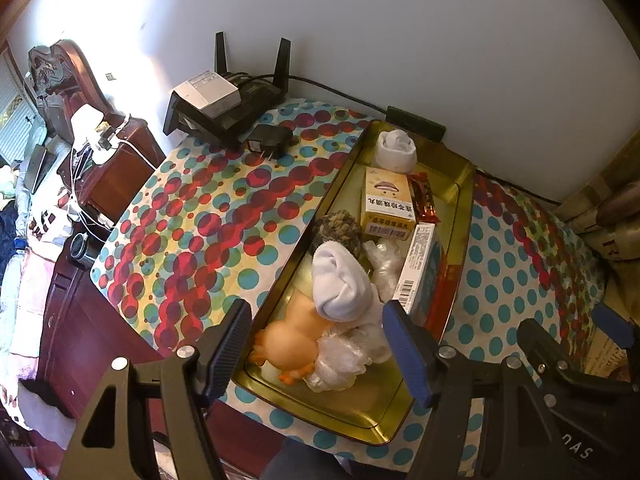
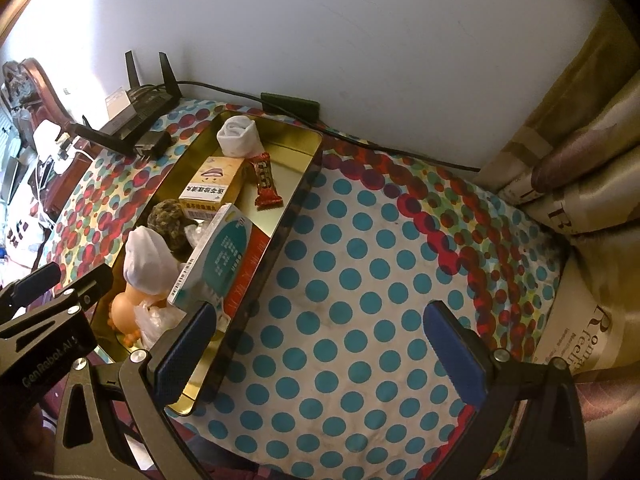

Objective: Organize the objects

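1. White wall backs a desk (image 2: 360,280) covered in a dotted cloth; a black router (image 1: 236,104) and a plug adapter (image 1: 268,142) sit at its far left corner, a dark power strip (image 2: 290,104) along the far edge.
2. Left of the desk's middle, a long gold tin tray (image 1: 460,192) runs from near edge to far edge and already holds the task's things.
3. At the tray's near end lie an orange rubber toy (image 1: 288,332) and crumpled clear plastic bags (image 1: 340,356): both light, the toy squashy, the plastic slippery and best pinched by a bunched fold.
4. A rolled white sock (image 1: 340,280) rests on them, a dark knitted bundle (image 1: 338,228) just behind; soft, so grip across the thick middle.
5. Further right, a yellow medicine box (image 1: 386,204) and a teal-and-white box (image 2: 224,252) leaning on the tray's right wall look light and stiff; I would take them across the narrow faces, gently, since card crushes.
6. A red snack bar (image 2: 266,180) and a second white sock roll (image 2: 238,136) lie at the far end.
7. Left gripper (image 1: 316,344) hovers over the near end, jaws partly apart, nothing gripped.
8. Right gripper (image 2: 320,348) hangs over bare cloth beside the tray, jaws wide, empty.
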